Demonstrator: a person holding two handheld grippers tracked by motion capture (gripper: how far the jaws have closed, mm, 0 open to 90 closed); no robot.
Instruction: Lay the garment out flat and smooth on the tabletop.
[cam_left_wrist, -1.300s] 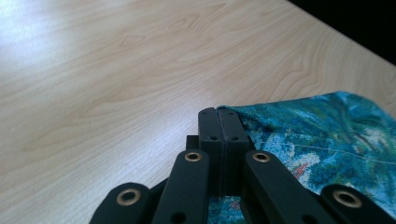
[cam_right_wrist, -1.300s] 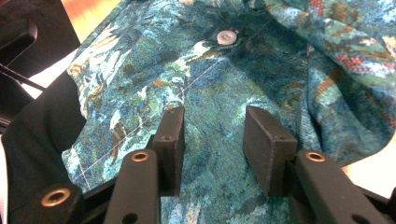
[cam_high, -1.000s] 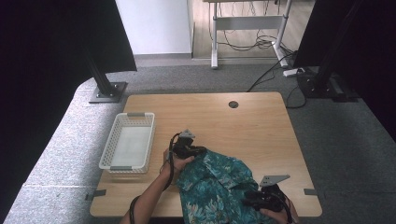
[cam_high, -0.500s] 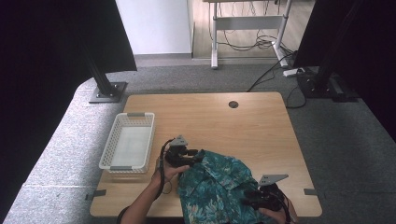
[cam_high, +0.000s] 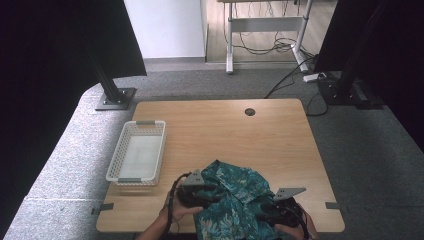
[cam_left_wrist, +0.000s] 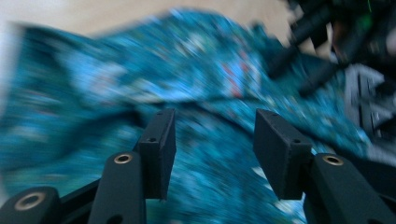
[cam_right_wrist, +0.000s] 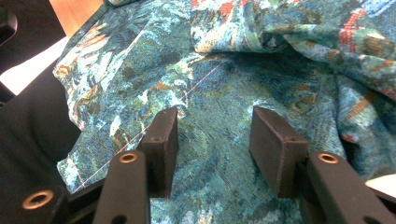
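A teal floral shirt (cam_high: 235, 197) lies crumpled at the near edge of the wooden table (cam_high: 220, 130), partly hanging over it. My left gripper (cam_high: 211, 193) sits at the shirt's left side and points right onto the cloth. Its jaws have just been opening and stand open in the blurred left gripper view (cam_left_wrist: 212, 126), with the shirt (cam_left_wrist: 140, 79) beneath and nothing pinched. My right gripper (cam_high: 264, 215) rests at the shirt's near right. Its jaws (cam_right_wrist: 212, 123) have also just been opening and stand open over flat fabric (cam_right_wrist: 219, 74), pads apart from it.
A white mesh basket (cam_high: 136, 152) stands empty on the table's left side. A round cable hole (cam_high: 249, 111) is at the back of the table. Black stands and cables are on the floor beyond the table.
The left gripper has moved from the shirt's far edge back toward the near edge, and its jaws have opened. The right gripper has stayed in place.
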